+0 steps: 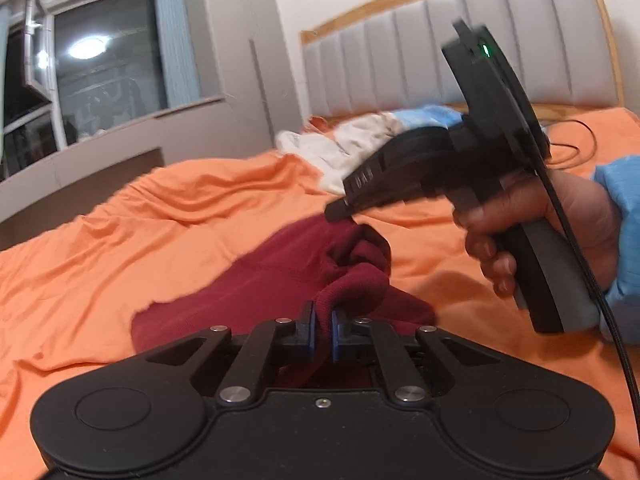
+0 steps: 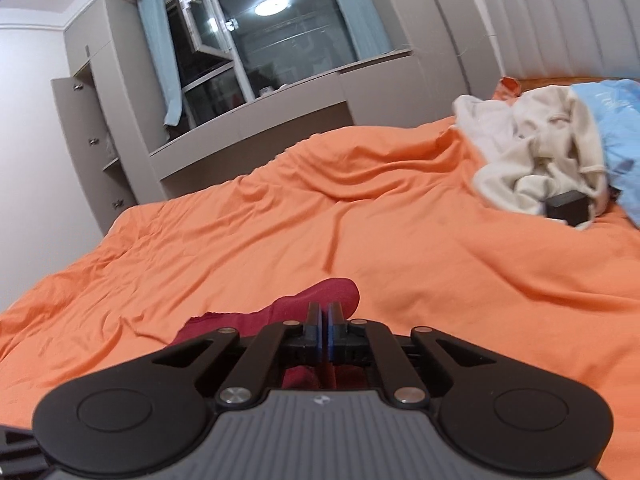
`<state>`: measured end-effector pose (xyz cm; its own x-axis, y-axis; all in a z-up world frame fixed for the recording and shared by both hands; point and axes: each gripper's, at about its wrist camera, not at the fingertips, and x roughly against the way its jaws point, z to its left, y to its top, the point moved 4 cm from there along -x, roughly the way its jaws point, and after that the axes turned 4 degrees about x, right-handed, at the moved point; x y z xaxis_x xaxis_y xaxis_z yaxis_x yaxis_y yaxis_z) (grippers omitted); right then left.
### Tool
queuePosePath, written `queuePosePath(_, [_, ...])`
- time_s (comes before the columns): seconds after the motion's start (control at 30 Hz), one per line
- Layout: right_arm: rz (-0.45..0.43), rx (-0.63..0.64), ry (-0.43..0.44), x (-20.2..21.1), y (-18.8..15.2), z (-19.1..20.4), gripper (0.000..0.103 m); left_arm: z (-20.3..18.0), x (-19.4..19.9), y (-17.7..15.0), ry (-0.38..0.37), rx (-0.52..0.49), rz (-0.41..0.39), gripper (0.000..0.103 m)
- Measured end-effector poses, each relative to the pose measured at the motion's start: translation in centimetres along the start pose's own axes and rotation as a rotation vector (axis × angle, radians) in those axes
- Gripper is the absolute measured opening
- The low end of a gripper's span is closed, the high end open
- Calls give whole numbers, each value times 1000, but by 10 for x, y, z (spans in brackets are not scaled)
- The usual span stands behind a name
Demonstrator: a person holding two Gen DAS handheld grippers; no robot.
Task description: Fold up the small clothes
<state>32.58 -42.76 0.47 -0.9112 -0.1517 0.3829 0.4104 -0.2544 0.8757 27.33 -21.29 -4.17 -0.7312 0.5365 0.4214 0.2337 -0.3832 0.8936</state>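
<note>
Your left gripper (image 1: 323,326) has its fingers (image 1: 307,322) clenched on a bunched edge of the maroon garment (image 1: 288,268), which lies rumpled on the orange bed sheet (image 1: 120,240). Your right gripper (image 2: 325,322) is pinched shut on another bit of it, the fabric lifted off the bed between both grips.

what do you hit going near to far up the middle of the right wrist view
right tongs → dark red garment → orange bedsheet → grey built-in cabinets → window
</note>
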Motion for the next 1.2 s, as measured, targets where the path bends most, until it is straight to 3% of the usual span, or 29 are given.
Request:
queuePosePath(0.23, [176,-52,-40,-22,-26,-20,3,-17,-12,-15,-19,-68,64,8])
queuePosePath(0.5, [188,-44,-45,-20,-29,-18,4,-16,-16,-16,-47,-53,104,22])
queuePosePath(0.63, [204,-43,-51,-23,-31,-19,5,-8,-12,-12,-86,37,134,28])
queuePosePath(0.7, [209,-44,-52,-24,-32,-19,9,-3,-9,-8,-114,90,145,33])
queuePosePath(0.8, [209,-50,-53,-23,-32,-20,13,8,-4,-2,-164,184,155,56])
queuePosePath(0.83, [209,-54,-52,-23,-31,-20,22,13,-1,1,-174,218,151,69])
queuePosePath(0.87, [208,-58,-53,-22,-31,-21,40,17,2,2,-178,245,146,78])
queuePosePath(0.93, [198,-68,-55,-21,-30,-21,70,28,7,6,-177,302,133,87])
queuePosePath(1.03, [198,-69,-53,-20,-30,-20,75,47,12,10,-147,368,119,101])
queuePosePath(1.2, [215,-56,-66,-22,-33,-19,86,75,11,8,-30,425,130,102])
